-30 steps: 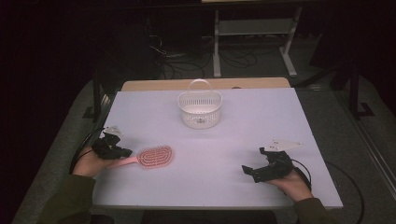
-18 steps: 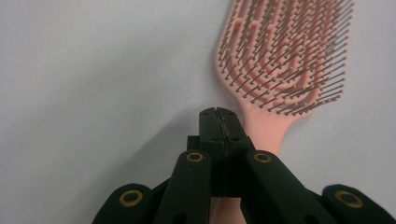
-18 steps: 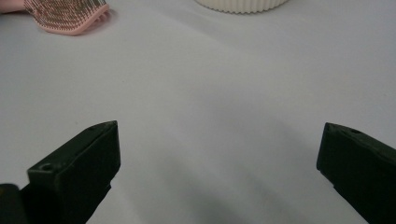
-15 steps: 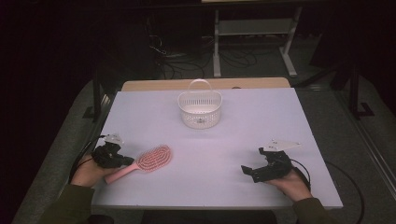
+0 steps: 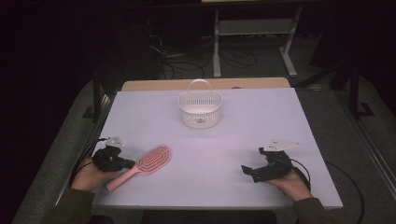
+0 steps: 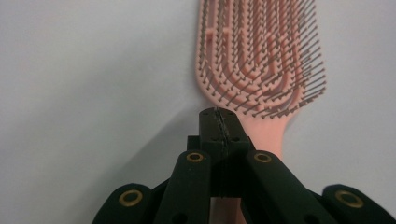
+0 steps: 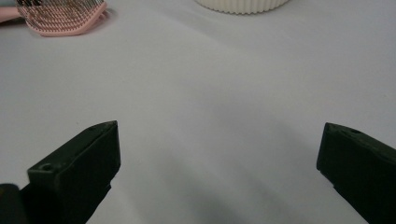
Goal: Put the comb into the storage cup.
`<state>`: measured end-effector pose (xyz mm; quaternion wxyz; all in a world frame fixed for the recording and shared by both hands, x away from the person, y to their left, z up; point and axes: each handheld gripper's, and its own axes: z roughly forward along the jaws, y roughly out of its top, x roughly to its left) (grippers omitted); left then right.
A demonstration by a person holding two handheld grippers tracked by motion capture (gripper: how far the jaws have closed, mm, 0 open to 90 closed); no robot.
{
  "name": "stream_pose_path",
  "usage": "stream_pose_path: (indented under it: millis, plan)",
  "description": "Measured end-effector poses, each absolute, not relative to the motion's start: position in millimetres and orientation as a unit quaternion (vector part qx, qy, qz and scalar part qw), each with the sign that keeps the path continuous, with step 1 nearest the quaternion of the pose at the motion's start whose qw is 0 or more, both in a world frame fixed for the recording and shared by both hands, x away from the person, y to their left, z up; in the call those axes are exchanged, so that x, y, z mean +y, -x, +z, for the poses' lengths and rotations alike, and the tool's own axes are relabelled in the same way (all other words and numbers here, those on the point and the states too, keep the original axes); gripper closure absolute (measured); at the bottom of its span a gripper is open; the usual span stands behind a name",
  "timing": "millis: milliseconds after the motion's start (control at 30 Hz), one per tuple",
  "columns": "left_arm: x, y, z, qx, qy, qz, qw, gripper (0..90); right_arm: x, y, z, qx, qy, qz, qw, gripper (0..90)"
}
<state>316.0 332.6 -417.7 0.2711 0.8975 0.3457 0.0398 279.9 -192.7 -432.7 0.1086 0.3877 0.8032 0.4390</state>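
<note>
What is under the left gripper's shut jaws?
The pink hairbrush lies bristles up on the table. Its handle runs beneath the left gripper; the handle's far end is covered by the jaws.

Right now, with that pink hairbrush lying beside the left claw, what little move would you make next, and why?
Probably open the left gripper: its jaws are shut tight and sit above the pink hairbrush's handle rather than around it, so nothing is held. Opened, they could drop around the handle to carry the brush to the white basket. The right gripper rests open.
</note>
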Motion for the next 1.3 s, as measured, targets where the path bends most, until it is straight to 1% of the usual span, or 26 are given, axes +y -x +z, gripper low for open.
stream_pose_path:
  millis: [133,167,267,367,467,633,700,733,833,867,967,1000,1100,1167,1200,1233,1267,1300]
  plan:
    - [337.8,-317.4,-405.9,0.350,-0.885,0.054,0.302,90.0,-192.5,-280.3,-433.1,0.804,-0.388,0.437,0.108,0.0]
    - [337.8,-317.4,-405.9,0.350,-0.885,0.054,0.302,89.9,-192.5,-280.3,-433.1,0.804,-0.388,0.437,0.108,0.0]
    - [334.6,-317.0,-392.7,0.342,-0.876,0.064,0.335,85.9,-192.2,-280.7,-433.5,0.805,-0.387,0.437,0.108,0.0]
    - [331.4,-317.3,-388.6,0.338,-0.873,0.066,0.347,81.3,-192.4,-280.6,-433.3,0.805,-0.387,0.437,0.108,0.0]
    - [318.9,-316.9,-382.5,0.325,-0.865,0.067,0.377,75.9,-192.6,-280.1,-432.9,0.804,-0.388,0.438,0.109,0.0]
    - [301.7,-316.8,-377.5,0.310,-0.861,0.078,0.395,60.6,-193.0,-280.4,-433.0,0.804,-0.388,0.438,0.108,0.0]
    - [298.8,-317.2,-376.3,0.307,-0.861,0.075,0.399,59.2,-193.0,-280.5,-433.0,0.804,-0.388,0.438,0.108,0.0]
    - [292.6,-316.8,-373.9,0.307,-0.855,0.083,0.411,52.4,-193.1,-280.5,-433.0,0.804,-0.387,0.438,0.108,0.0]
    - [287.2,-317.0,-372.0,0.301,-0.850,0.087,0.423,49.5,-193.2,-280.4,-433.0,0.804,-0.387,0.439,0.108,0.0]
    - [283.4,-317.3,-371.7,0.303,-0.846,0.091,0.430,44.4,-193.5,-280.5,-432.9,0.804,-0.387,0.439,0.108,0.0]
    - [280.3,-317.7,-371.8,0.302,-0.841,0.097,0.439,37.8,-193.5,-280.4,-432.8,0.804,-0.387,0.439,0.108,0.0]
    - [279.2,-318.2,-371.9,0.302,-0.839,0.098,0.441,37.8,-193.4,-280.4,-432.8,0.804,-0.387,0.439,0.108,0.0]
    - [275.9,-319.0,-372.4,0.303,-0.832,0.103,0.453,28.6,-193.2,-280.7,-433.0,0.804,-0.386,0.438,0.108,0.0]
    - [273.3,-319.0,-373.3,0.298,-0.831,0.108,0.457,23.1,-192.9,-281.0,-433.1,0.805,-0.386,0.438,0.108,0.0]
    - [271.6,-319.2,-374.2,0.297,-0.832,0.111,0.456,17.0,-192.7,-281.0,-433.2,0.806,-0.384,0.438,0.108,0.0]
    - [269.9,-319.1,-375.1,0.297,-0.832,0.113,0.454,17.0,-192.7,-281.0,-433.2,0.806,-0.384,0.438,0.108,0.0]
    - [267.6,-319.3,-376.3,0.295,-0.836,0.116,0.448,11.9,-192.4,-281.1,-433.5,0.806,-0.384,0.438,0.108,0.0]
    - [266.1,-319.7,-377.4,0.294,-0.838,0.115,0.445,11.9,-192.4,-281.1,-433.5,0.806,-0.384,0.438,0.108,0.0]
